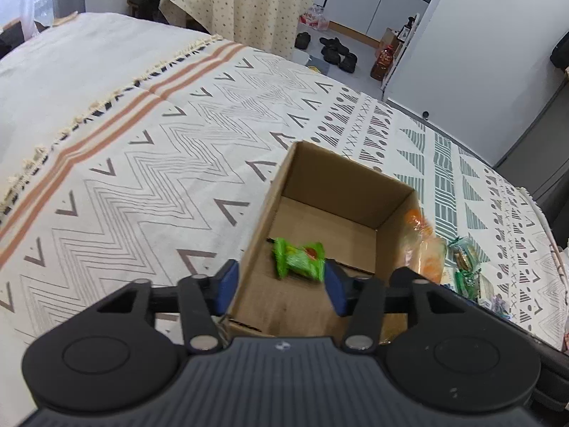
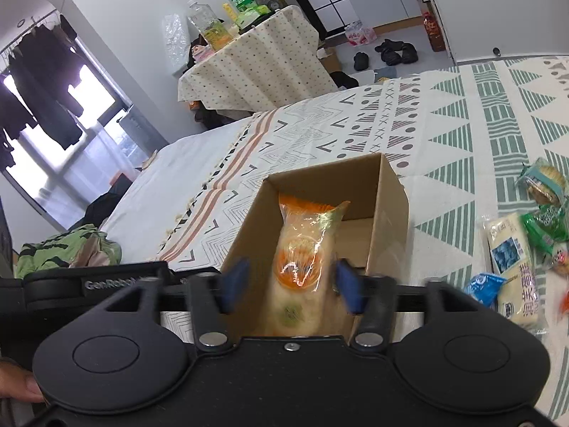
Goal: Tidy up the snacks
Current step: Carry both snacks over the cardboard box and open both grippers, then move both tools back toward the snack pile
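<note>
Snacks go into the open brown cardboard box (image 1: 330, 227): left gripper (image 1: 281, 281) jaws spread around a light, crinkly green packet (image 1: 298, 258); right gripper (image 2: 290, 286) jaws spread beside a soft, crushable orange-and-clear bag (image 2: 306, 249), best held mid-body.

Both wrist cams sit close above the cardboard box (image 1: 341, 192), looking down into it; bed (image 2: 462, 114) shared too.

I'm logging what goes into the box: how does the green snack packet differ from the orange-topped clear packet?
The green snack packet is small, crumpled and opaque; the orange-topped clear packet is longer and see-through, showing pale contents. The green one lies between the wide-open jaws of the left hand-held gripper, seemingly unheld; the clear one sits between the right hand-held gripper pads. Both are over the cardboard box.
</note>
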Motion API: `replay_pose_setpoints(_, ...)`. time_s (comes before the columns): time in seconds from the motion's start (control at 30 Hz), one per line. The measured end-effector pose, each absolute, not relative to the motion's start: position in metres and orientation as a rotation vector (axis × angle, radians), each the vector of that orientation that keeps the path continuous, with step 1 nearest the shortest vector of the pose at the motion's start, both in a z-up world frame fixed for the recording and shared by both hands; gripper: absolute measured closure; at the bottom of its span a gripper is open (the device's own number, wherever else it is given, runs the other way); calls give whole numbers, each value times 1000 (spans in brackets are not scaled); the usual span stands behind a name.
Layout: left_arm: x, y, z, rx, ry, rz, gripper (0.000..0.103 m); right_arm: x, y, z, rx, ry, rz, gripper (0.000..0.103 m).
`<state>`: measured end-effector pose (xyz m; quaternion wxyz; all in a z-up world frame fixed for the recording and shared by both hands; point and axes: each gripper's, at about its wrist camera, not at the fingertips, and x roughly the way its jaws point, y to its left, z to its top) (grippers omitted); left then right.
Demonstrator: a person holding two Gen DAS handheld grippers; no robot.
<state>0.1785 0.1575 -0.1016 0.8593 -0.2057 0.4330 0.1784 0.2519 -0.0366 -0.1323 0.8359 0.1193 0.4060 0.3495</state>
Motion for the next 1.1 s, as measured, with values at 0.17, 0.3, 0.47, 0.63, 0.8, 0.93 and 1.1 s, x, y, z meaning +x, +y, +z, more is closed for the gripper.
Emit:
replay_pose_setpoints(0.17,172,153,-95,-412,900,393,25,250,-51,-127,275,856,712,41)
replay_pose_setpoints(0.3,166,146,-90,-394,900,389,21,248,-68,-119,284,843,683,37)
replay_pose_setpoints(0.47,160,139,-86,-398,894,380,14,242,-87,-110,284,820,649,24)
replay_pose_setpoints(0.63,157,129,-85,-408,905,378,12,239,-105,-104,283,816,617,19)
replay_pose_setpoints(0.8,151,114,-76,-398,889,368,9,233,-120,-96,288,807,612,4)
replay_pose_setpoints(0.93,148,102,-70,-396,866,371,7,229,-131,-90,278,803,615,0)
replay_pose_setpoints(1.1,148,84,-66,-383,866,350,7,225,-150,-86,296,805,597,0)
